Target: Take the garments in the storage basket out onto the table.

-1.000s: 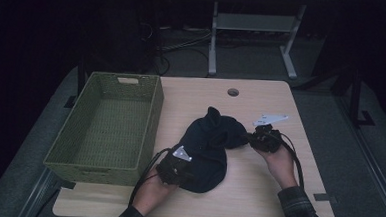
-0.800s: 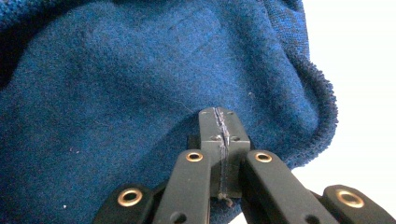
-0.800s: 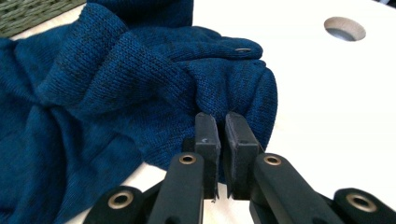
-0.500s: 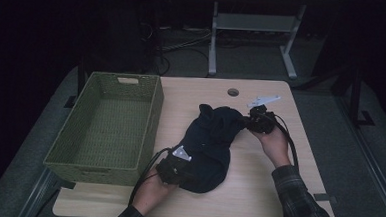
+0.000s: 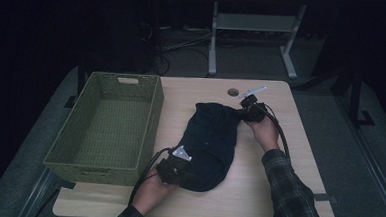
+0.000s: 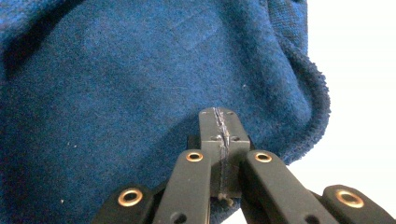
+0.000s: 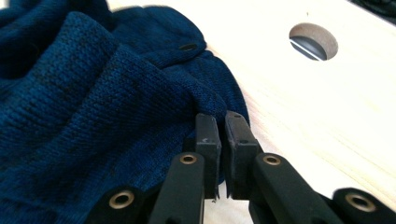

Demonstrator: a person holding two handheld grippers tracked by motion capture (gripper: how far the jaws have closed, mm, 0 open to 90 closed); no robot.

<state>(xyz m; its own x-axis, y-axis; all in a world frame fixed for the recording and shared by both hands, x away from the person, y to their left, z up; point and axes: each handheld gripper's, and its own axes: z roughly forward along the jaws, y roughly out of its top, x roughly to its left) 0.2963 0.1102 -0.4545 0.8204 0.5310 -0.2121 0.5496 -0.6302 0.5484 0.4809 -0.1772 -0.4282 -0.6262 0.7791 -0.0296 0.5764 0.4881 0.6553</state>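
Holding a dark blue knit garment (image 5: 209, 144) at two ends, stretching it out along the table (image 5: 296, 194).

Left gripper (image 5: 175, 168): jaws are pressed together on the near hem of the garment (image 6: 140, 93); in the left gripper view the pads are meeting with a thin line of fabric pinched between them. I'm keeping this end near the front edge of the table, just right of the green basket (image 5: 105, 126).

Right gripper (image 5: 248, 109): jaws are clamped on a fold at the far end of the garment (image 7: 93, 116); in the right gripper view the pads are nearly together with knit bunched between them. This end is sitting toward the back edge, close to the round cable hole (image 5: 233, 92).

Where it lies: the garment is running diagonally across the middle of the table, near-left to far-right, resting on the wood and not lifted. It is looking mostly drawn out, though I'm seeing wrinkles and a bunched ridge near the right gripper.

Progress, as I'm judging it: both grips are made and the cloth is largely spread. The basket is empty, so if I'm folding and stowing, that is all ahead: flattening the far end, folding, then moving it left into the basket.
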